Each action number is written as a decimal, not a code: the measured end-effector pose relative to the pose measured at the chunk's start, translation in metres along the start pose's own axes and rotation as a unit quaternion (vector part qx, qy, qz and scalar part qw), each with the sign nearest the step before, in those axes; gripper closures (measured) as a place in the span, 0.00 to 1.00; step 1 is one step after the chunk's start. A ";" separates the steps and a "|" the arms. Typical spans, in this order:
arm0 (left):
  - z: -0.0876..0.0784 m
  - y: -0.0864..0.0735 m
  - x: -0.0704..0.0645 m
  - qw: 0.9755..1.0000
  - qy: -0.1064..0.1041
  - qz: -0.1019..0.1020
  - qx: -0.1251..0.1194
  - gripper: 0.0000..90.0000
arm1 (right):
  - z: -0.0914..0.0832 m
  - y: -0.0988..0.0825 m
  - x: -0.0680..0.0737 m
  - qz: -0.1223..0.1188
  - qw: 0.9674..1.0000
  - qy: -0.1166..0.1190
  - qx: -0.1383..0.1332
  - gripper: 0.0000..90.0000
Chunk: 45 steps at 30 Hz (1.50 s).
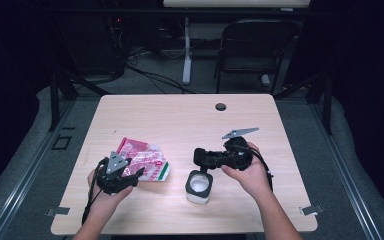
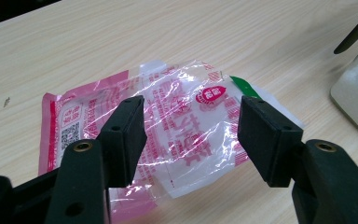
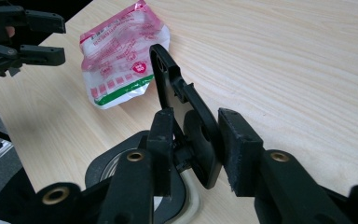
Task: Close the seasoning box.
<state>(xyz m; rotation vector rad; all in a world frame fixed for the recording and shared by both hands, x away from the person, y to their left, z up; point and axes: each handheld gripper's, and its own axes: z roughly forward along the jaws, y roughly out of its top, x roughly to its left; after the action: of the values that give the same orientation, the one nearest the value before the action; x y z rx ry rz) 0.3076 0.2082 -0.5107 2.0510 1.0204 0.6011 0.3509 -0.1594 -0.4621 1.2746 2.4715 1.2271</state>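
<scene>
Right gripper [image 3: 193, 140] grasps the jar's [image 1: 199, 186] flip lid [image 3: 182, 102] (raised); left gripper [image 2: 191, 135], released, hovers over the packet [image 2: 168, 126]. Next: swing the lid fully back.

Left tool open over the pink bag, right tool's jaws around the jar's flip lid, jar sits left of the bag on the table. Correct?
Not quite: the jar sits right of the pink bag, as the high view shows. The rest holds: left tool open over the bag, right tool with its jaws around the flip lid.
</scene>
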 end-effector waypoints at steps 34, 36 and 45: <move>0.006 0.000 -0.003 1.000 0.002 0.002 0.004 0.46 | -0.002 0.001 0.021 -0.108 0.993 -0.042 0.032 0.88; 0.006 0.000 -0.003 1.000 0.002 0.003 0.005 0.46 | -0.002 0.001 0.023 -0.115 0.992 -0.045 0.032 0.88; 0.007 0.000 -0.004 1.000 0.001 0.002 0.005 0.46 | -0.006 0.000 0.033 -0.121 0.992 -0.040 0.024 0.85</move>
<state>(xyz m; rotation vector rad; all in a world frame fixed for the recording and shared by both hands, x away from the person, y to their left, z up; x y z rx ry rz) 0.3102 0.2018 -0.5150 2.0630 1.0221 0.6020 0.3267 -0.1394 -0.4499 0.9756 2.5203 1.0447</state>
